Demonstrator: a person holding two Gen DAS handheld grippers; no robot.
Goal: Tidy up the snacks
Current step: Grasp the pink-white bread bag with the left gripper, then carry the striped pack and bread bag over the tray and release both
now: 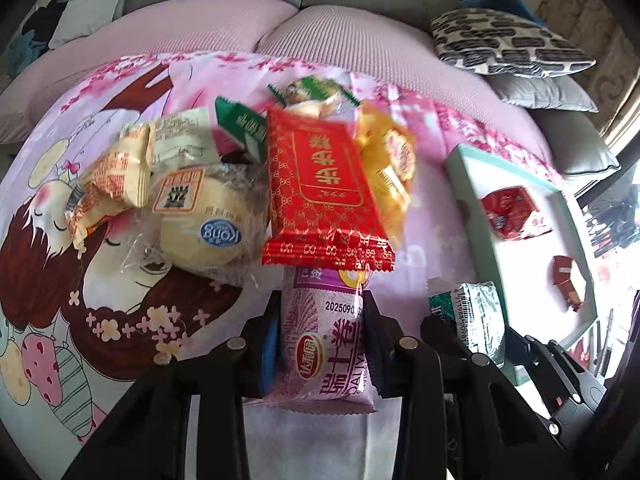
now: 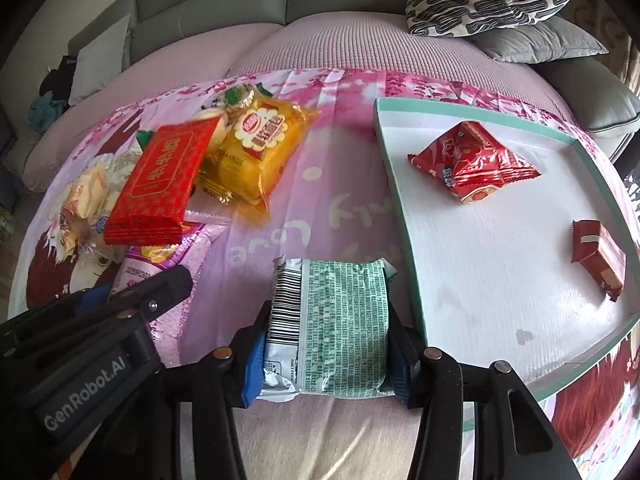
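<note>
A purple snack pack (image 1: 326,344) sits clamped between the fingers of the left hand-held gripper (image 1: 320,320), its far end tucked under a red wafer packet (image 1: 324,184) at 12 o'clock in the left wrist view. The right hand-held gripper (image 2: 328,340) is closed on a green-and-white snack pack (image 2: 332,320), barcode side up, held just beside the near-left edge of a teal-rimmed white tray (image 2: 400,200). In the tray — at 1 to 3 o'clock in the right wrist view — lie a red pyramid-shaped packet (image 2: 472,164) and a small brown-red bar (image 2: 598,264), well apart. The loose pile lies at 10 to 12 o'clock: a yellow cake pack (image 2: 256,148) touching the red wafer packet, a round pale bun in clear wrap (image 1: 204,224), cream-and-orange packets (image 1: 112,180) and green-wrapped sweets (image 1: 316,90) behind. All rests on a pink cartoon-print sheet (image 2: 340,208) spread over a grey sofa (image 2: 240,4) — a black-and-white patterned cushion (image 2: 488,0) lies at 1 o'clock.
</note>
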